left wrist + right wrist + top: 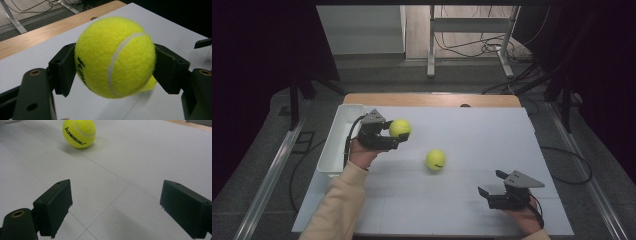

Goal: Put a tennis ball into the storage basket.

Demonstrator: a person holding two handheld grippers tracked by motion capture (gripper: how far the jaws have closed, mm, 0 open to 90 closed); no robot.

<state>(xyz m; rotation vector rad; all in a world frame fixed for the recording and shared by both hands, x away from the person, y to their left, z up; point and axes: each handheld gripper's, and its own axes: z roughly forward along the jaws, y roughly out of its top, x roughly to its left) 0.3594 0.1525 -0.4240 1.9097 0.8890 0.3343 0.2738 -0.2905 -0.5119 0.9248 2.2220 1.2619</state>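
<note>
Two fuzzy round tennis balls [400, 128] [435, 159], one clamped.

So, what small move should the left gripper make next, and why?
Probably carry the held tennis ball sideways over the white bin before opening. The left gripper is shut on it above the table, and the bin stands just beside that hand.

Even, soft overhead light brightens the table [462, 130]; the surroundings from nine to three o'clock fall dark. The resting ball [79, 133] casts a faint shadow, perhaps toward seven o'clock. Close-ups look slightly soft.
</note>
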